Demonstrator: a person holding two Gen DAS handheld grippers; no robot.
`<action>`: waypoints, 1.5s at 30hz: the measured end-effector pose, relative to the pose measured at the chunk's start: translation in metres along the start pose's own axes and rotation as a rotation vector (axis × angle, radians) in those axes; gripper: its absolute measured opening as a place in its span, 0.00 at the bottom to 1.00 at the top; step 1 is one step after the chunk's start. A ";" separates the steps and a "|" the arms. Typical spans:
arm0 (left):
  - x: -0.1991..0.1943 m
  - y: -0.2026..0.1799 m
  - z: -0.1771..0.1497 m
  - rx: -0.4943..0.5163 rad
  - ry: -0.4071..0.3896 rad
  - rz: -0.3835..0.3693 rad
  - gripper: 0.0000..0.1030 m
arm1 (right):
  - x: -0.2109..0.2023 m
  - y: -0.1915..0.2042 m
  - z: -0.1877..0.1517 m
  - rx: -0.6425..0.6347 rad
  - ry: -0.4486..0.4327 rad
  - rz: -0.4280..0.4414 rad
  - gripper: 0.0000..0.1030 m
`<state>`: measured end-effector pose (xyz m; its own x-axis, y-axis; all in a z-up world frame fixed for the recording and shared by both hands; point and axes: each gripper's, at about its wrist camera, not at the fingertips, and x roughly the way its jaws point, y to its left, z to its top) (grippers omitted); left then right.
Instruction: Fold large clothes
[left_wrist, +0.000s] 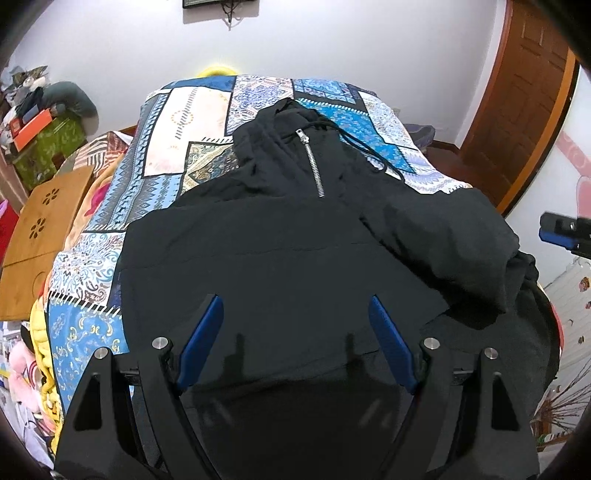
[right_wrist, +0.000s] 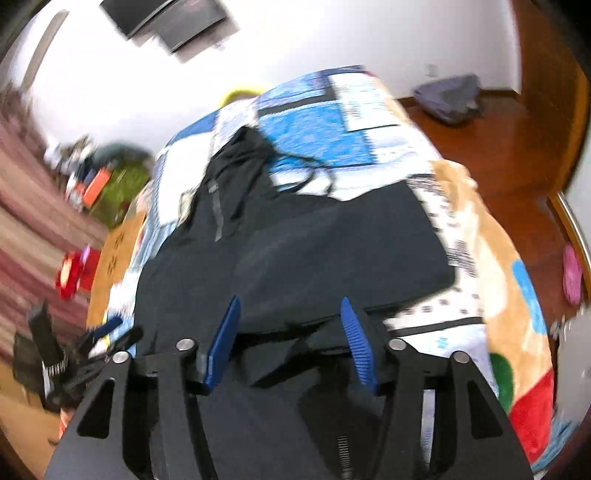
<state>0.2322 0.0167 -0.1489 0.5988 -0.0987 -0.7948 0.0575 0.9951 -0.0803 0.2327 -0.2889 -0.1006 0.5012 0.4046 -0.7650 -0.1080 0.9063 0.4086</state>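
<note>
Bed's got a blue patchwork quilt (left_wrist: 207, 122) on it, with an orange fleece blanket (right_wrist: 491, 236) hanging off the right side in the right wrist view. At the left of the left wrist view there's a small wooden table (left_wrist: 48, 221) with flower cutouts. Upper left, a green box (left_wrist: 48, 147) with an orange box (left_wrist: 31, 127) on top. Brown wooden door (left_wrist: 524, 92) upper right, white wall (left_wrist: 332, 44) behind, and a grey bag (right_wrist: 448, 98) on the wooden floor.

Black hoodie (right_wrist: 295, 236) on patterned bedspread (right_wrist: 369, 122)
</note>
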 end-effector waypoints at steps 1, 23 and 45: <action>-0.001 -0.002 0.000 0.007 -0.002 0.001 0.78 | 0.001 -0.014 0.002 0.046 -0.004 -0.005 0.53; -0.003 -0.008 -0.006 0.005 0.005 -0.008 0.78 | 0.053 -0.066 0.010 0.170 0.032 -0.058 0.08; -0.071 0.049 -0.028 -0.043 -0.113 0.057 0.81 | 0.030 0.183 0.011 -0.315 -0.053 0.255 0.05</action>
<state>0.1703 0.0721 -0.1126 0.6863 -0.0384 -0.7263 -0.0119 0.9979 -0.0640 0.2376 -0.1125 -0.0433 0.4674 0.6215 -0.6287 -0.4882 0.7743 0.4026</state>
